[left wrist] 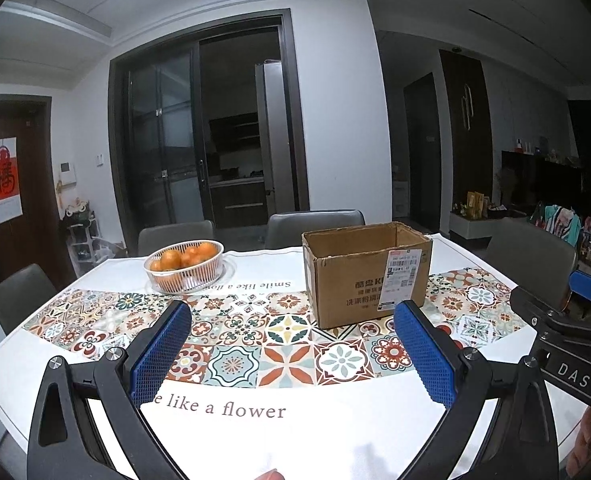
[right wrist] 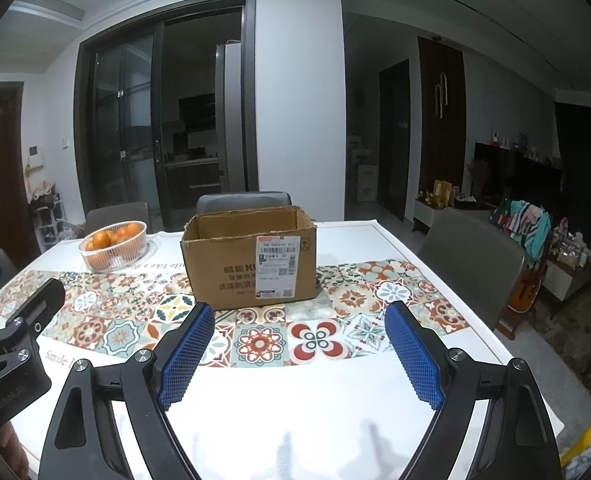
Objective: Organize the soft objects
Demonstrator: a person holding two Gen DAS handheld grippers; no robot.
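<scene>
An open brown cardboard box [left wrist: 365, 274] with a white shipping label stands on the patterned tablecloth [left wrist: 231, 364]; it also shows in the right wrist view [right wrist: 251, 256]. Its inside is hidden. My left gripper [left wrist: 293, 312] is open and empty, held above the table in front of the box. My right gripper [right wrist: 299, 314] is open and empty, facing the box from the near side. No soft object shows on the table. The right gripper's body [left wrist: 567, 340] shows at the right of the left wrist view.
A white basket of oranges [left wrist: 184, 265] stands left of the box, also in the right wrist view [right wrist: 113, 245]. Grey chairs [left wrist: 313, 226] ring the table. Clothes lie piled on furniture at the far right [right wrist: 525, 224].
</scene>
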